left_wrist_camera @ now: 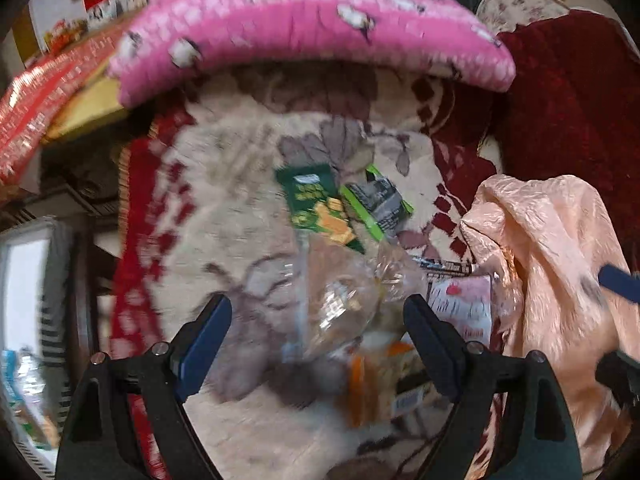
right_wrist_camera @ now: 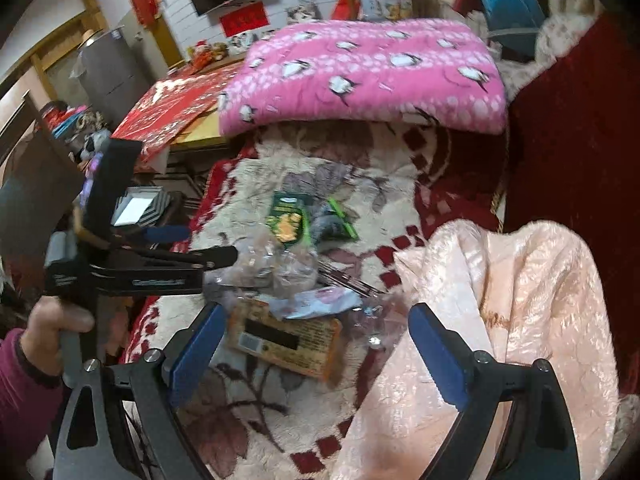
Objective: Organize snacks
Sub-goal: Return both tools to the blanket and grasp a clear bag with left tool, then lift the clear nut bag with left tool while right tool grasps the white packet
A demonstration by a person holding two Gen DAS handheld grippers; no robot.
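Now the snacks, a clear bag (left_wrist_camera: 340,300), a green packet (left_wrist_camera: 316,204) and an orange box (right_wrist_camera: 288,340), are lying heaped on the flowery blanket (right_wrist_camera: 248,412), while both grippers (left_wrist_camera: 316,344) (right_wrist_camera: 316,356) are hanging spread wide, probably picking which to grab.

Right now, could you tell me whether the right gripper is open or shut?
Open: the right gripper has its blue fingers wide apart, holding nothing.

surface: floral blanket (right_wrist_camera: 256,432) | on it: snack packets (right_wrist_camera: 288,220), pink quilt (right_wrist_camera: 360,76), peach cloth (right_wrist_camera: 520,320)
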